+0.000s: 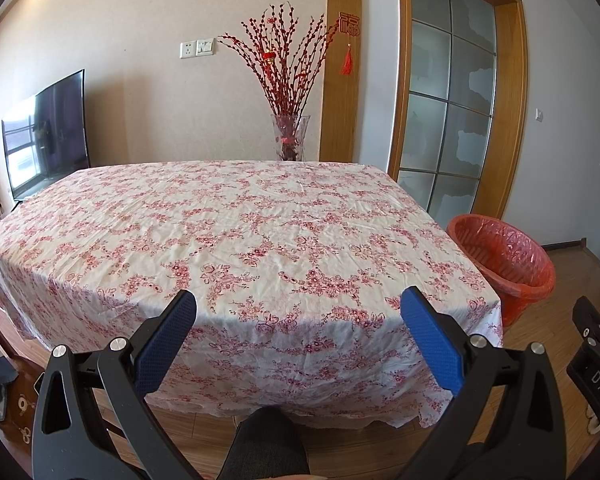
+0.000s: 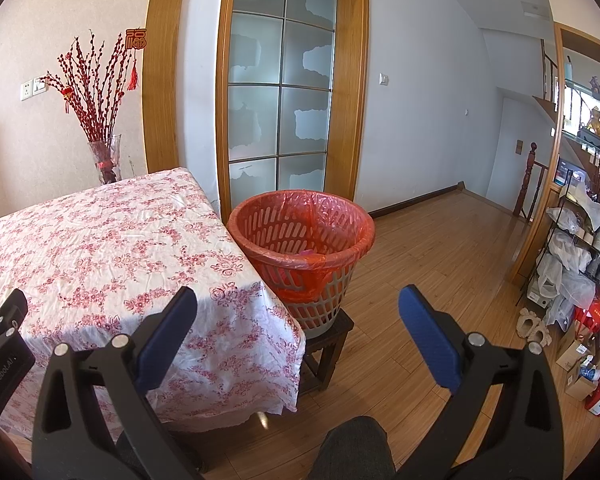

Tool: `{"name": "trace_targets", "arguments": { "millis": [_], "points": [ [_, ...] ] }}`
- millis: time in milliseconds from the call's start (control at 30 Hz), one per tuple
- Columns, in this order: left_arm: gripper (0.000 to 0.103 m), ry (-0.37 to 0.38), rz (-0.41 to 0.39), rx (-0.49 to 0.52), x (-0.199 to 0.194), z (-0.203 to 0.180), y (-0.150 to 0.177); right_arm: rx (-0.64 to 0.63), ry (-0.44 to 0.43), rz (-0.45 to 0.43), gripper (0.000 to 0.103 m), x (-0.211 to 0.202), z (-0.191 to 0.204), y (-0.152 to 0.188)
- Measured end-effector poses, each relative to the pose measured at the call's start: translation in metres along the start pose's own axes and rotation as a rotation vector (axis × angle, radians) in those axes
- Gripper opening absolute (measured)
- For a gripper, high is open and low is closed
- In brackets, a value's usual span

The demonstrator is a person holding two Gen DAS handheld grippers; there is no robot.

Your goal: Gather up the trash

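Two grippers, left (image 1: pixel 298 312) and right (image 2: pixel 298 312), hover with fingers released and empty before the floral-clothed counter (image 1: pixel 236 232), beside which a red-lined wastebasket (image 2: pixel 300 240) on a stool (image 2: pixel 326 350) holds pink scraps.

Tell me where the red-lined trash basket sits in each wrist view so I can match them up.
Left wrist: trash basket at the right edge, partly hidden behind the table's right corner.
Right wrist: trash basket near centre, raised on a small dark stool, against the table's right side.
Shared landmark: the vase of red branches behind the table.
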State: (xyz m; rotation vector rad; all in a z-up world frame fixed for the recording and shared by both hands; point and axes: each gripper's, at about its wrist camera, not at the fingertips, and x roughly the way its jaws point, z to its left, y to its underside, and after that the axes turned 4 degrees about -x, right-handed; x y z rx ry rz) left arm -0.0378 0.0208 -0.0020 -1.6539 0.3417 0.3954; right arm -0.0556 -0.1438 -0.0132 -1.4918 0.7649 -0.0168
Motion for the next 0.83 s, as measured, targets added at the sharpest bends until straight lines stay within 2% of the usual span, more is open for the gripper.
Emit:
{"name": "trace_targets", "arguments": {
  "millis": [833],
  "points": [
    [0.1,0.005,0.014,0.011,0.0042,0.0039,0.0009,0.0,-0.003,0.006,0.099,0.0002,0.0008,0.0061]
  ]
}}
